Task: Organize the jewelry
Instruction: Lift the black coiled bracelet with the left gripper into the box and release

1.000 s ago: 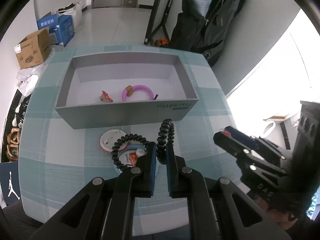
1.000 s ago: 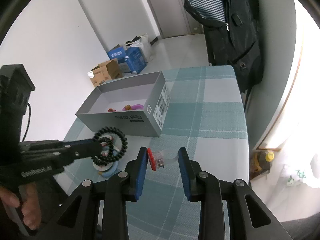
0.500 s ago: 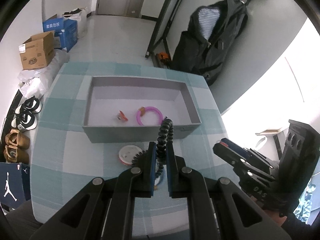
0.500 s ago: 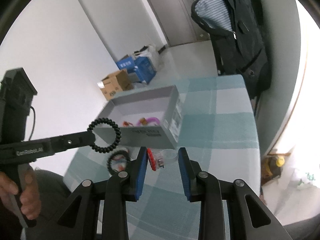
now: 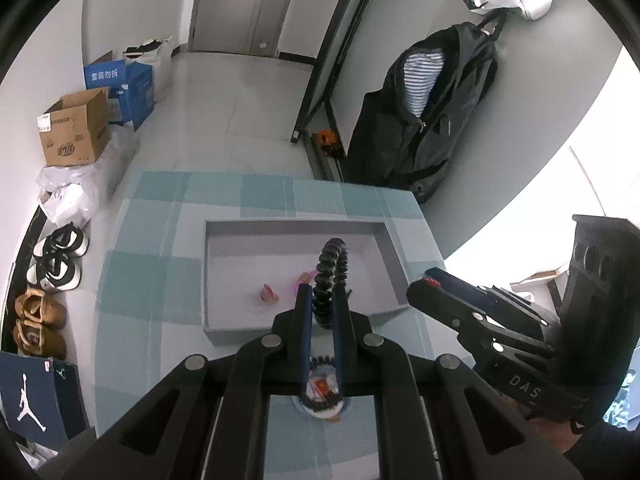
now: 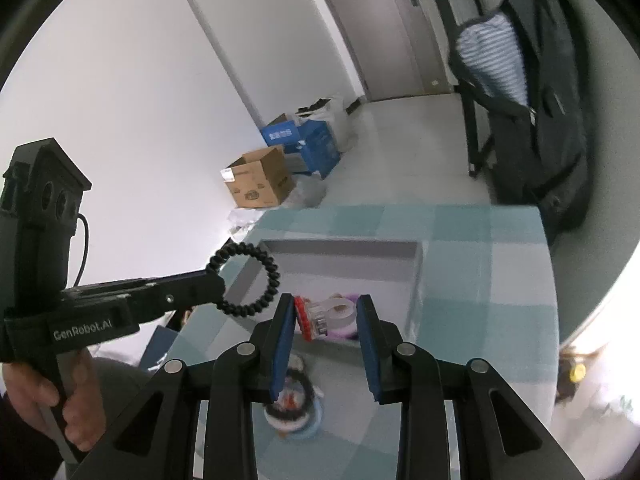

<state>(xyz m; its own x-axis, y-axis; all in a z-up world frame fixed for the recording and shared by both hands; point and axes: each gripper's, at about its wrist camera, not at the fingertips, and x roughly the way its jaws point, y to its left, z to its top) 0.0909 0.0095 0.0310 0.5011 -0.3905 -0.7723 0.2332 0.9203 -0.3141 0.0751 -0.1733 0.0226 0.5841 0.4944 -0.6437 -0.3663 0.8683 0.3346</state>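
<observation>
A: Left gripper (image 5: 320, 300)?
B: Clamped on the black bead bracelet (image 6: 250, 278), held in the air above the grey box (image 5: 394, 276).
A: Right gripper (image 6: 326, 316)?
B: Fingers pinch a clear ring with a red top (image 6: 320, 316), also over the box.

Both claws are matte black plastic with blue pads and round silver screws along their arms. The left claw (image 6: 219, 287) carries white "GenRobot.AI" lettering and a thin black cable; the right claw (image 5: 430, 284) shows "DAS" on its grip.
</observation>
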